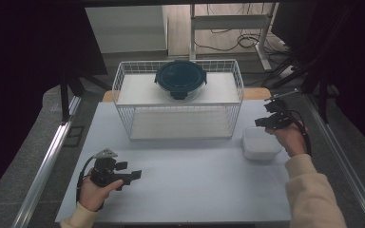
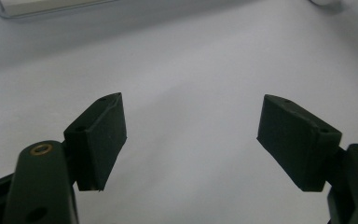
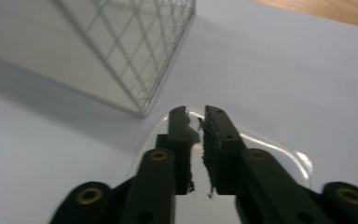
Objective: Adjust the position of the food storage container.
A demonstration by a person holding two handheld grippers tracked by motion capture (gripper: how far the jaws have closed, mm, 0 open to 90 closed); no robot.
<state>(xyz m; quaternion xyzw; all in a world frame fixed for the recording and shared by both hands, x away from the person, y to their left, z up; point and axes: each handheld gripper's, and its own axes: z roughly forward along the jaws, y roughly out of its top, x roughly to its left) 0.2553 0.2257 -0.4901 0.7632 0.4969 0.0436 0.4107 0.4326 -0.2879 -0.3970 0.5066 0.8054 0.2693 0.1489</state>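
Note:
A round container with a dark blue clip lid (image 1: 180,79) stands on the upper shelf of a white wire basket (image 1: 123,76) at the back of the table. A small clear rectangular container (image 1: 260,142) sits on the white table right of the basket. My right gripper (image 1: 262,121) hovers just above and behind it. Its jaws (image 3: 196,112) stand almost together with nothing between them, and the clear container (image 3: 279,151) lies below them. My left gripper (image 1: 135,175) rests near the front left, jaws (image 2: 191,105) wide open over bare table.
The white table top (image 1: 195,180) spreads in front of the basket, and its wire corner (image 3: 142,100) is close to the left of my right jaws. A wooden strip (image 1: 256,92) runs behind the basket. Metal rails (image 1: 47,161) flank the table.

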